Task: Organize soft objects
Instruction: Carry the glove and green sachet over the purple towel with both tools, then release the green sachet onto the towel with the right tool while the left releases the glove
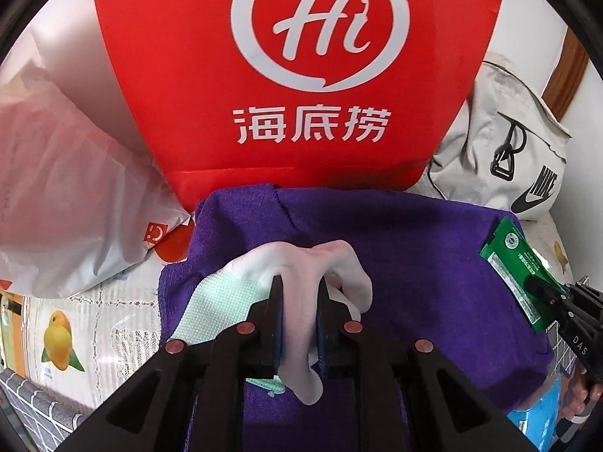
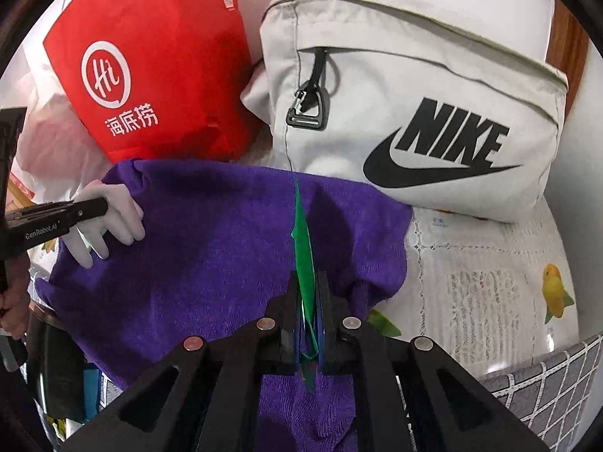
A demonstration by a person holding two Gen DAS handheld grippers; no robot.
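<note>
now we grip white glove [image 1: 301, 263] in left tongs [image 1: 299, 282], pads pinching it above purple towel [image 1: 414, 263]. right tongs [image 2: 306, 282] clamp thin green packet [image 2: 303, 248] edge-on over same towel. towel lies on fruit-print surface [image 2: 490, 282], red paper bag [image 1: 264, 113] and pale nike bag [image 2: 414, 113] just behind.

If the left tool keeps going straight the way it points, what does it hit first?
Most likely the purple towel spread just beyond the white glove that the left tool grips; the red bag stands farther back. Depth is uncertain.
</note>
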